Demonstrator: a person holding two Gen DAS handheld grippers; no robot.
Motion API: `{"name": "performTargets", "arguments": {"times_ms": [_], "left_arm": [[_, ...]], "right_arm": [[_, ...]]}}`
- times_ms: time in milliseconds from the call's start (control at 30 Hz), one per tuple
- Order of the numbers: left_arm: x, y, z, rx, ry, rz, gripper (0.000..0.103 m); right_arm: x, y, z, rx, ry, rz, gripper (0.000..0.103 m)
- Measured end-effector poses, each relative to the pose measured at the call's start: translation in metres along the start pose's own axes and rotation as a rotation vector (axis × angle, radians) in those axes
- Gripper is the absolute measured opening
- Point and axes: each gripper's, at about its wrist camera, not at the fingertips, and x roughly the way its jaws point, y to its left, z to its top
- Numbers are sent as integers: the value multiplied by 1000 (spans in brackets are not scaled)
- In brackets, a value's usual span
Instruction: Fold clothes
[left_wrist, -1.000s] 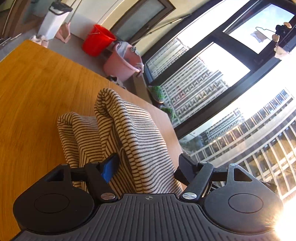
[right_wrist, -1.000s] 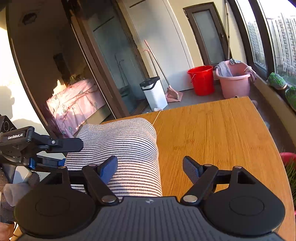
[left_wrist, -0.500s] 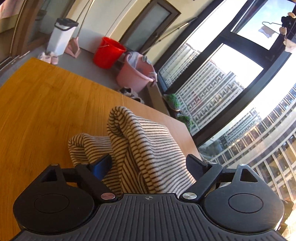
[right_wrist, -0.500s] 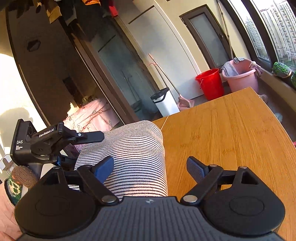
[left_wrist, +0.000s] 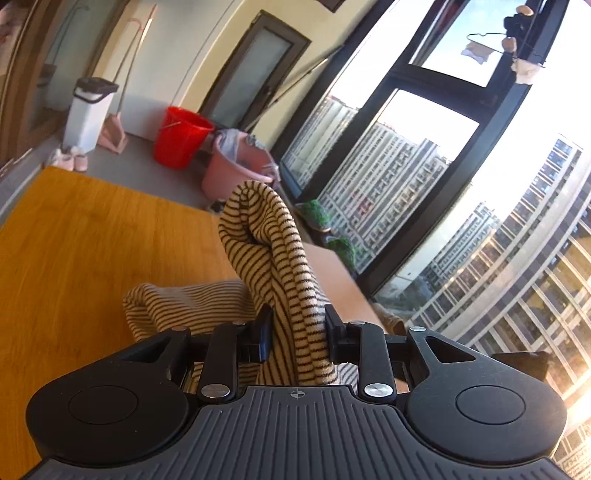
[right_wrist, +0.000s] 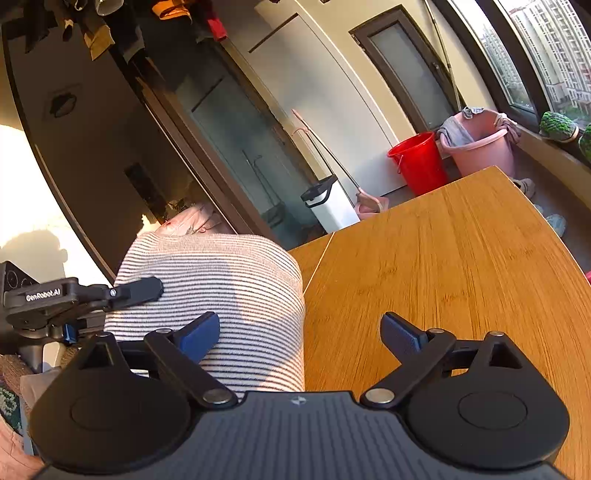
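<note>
A cream and dark striped garment (left_wrist: 273, 266) lies bunched on the wooden table (left_wrist: 92, 240). My left gripper (left_wrist: 297, 326) is shut on a raised fold of it, which stands up past the fingertips. In the right wrist view the same striped garment (right_wrist: 221, 291) is a rounded heap at the table's left edge. My right gripper (right_wrist: 299, 332) is open, its left finger (right_wrist: 197, 334) over the cloth and its right finger over bare wood. The left gripper also shows in the right wrist view (right_wrist: 92, 299), at the heap's left side.
A red bucket (right_wrist: 419, 162), a pink tub (right_wrist: 480, 144) with cloths and a white bin (right_wrist: 332, 206) stand on the floor beyond the table's far edge. Potted plants (right_wrist: 557, 127) sit on the window sill. Windows run along the right side.
My left gripper has closed on a fold of the striped garment and lifted it. My right gripper stays open and has tilted upward a little.
</note>
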Motion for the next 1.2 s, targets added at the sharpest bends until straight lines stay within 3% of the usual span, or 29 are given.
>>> {"name": "performTargets", "arguments": {"times_ms": [100, 200, 300, 400, 733, 1033, 1200], "left_arm": [[2, 31, -12, -96, 20, 39, 33], [-5, 46, -13, -146, 10, 21, 36], [-9, 48, -10, -128, 22, 38, 43], [-14, 47, -9, -125, 38, 70, 65], [-32, 49, -16, -107, 66, 77, 81], [-19, 77, -24, -253, 123, -49, 92], [-7, 82, -24, -289, 145, -98, 91]], "right_arm": [[1, 2, 0, -4, 5, -4, 95], [3, 7, 1, -21, 23, -18, 95], [12, 18, 2, -29, 74, 19, 95], [34, 27, 4, -28, 160, 60, 97], [82, 41, 12, -78, 323, 80, 97], [85, 75, 8, -181, 394, 40, 89], [88, 60, 4, -84, 373, 80, 91]]}}
